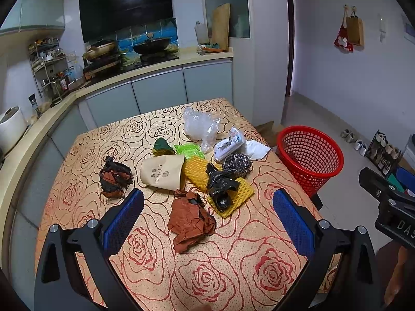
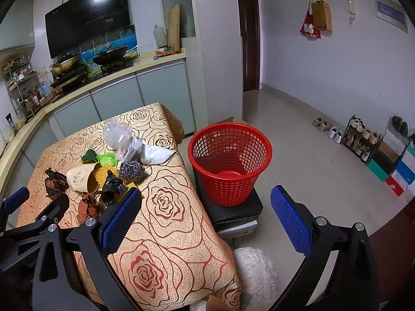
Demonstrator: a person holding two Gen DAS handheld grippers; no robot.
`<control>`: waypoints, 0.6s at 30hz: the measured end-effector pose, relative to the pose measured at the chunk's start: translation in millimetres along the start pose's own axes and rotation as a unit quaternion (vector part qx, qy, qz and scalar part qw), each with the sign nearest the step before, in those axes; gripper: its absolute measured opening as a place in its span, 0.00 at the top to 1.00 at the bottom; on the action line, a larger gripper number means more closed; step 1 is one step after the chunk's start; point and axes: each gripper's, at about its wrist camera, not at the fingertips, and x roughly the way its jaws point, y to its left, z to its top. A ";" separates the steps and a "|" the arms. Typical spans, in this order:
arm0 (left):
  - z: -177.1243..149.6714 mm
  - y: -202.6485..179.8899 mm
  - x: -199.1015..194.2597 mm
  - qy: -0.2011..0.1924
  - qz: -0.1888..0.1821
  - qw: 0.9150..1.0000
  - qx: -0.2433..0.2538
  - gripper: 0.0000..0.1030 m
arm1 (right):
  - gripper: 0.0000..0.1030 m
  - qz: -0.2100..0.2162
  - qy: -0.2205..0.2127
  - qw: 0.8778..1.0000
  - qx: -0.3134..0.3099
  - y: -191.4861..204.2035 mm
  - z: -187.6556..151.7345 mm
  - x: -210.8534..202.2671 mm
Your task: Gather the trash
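Fig. 1. My left gripper point(image 1: 207, 217), jaws wide, straddles the brown paper wad point(image 1: 191, 223) on the table point(image 1: 272, 259); my right gripper point(image 2: 206, 217), wide and empty, faces the red basket point(image 2: 229, 165) beside it for drop-off.

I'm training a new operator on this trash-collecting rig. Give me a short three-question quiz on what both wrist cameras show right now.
1. True or false: the red basket already has trash in it.
2. Which item lies closest to the left claw? A) steel scrubber B) crumpled brown paper C) clear plastic bag
3. Fill in: the basket stands on a black ____ beside the table.

Key: 1. False, it looks empty. 2. B. 3. stool; both claws are open and hold nothing.
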 end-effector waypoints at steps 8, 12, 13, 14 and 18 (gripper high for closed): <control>-0.3 0.3 1.7 0.001 0.001 1.000 0.001 0.06 | 0.06 0.000 0.002 1.000 0.002 1.6 -0.1 1.9; -0.6 -0.1 3.2 0.000 0.000 1.000 0.002 0.06 | 0.06 -0.001 0.001 1.000 0.002 1.0 -0.5 2.6; -0.9 -0.3 3.8 0.001 0.000 1.000 0.003 0.06 | 0.06 -0.001 0.001 1.000 0.002 1.4 -0.5 3.4; -1.2 -0.5 4.3 0.001 0.000 1.000 0.003 0.06 | 0.06 -0.001 0.001 1.000 0.002 1.7 -1.3 3.5; -2.2 -1.2 5.3 0.003 0.000 1.000 0.004 0.06 | 0.06 0.000 0.002 1.000 0.002 1.4 -2.1 3.9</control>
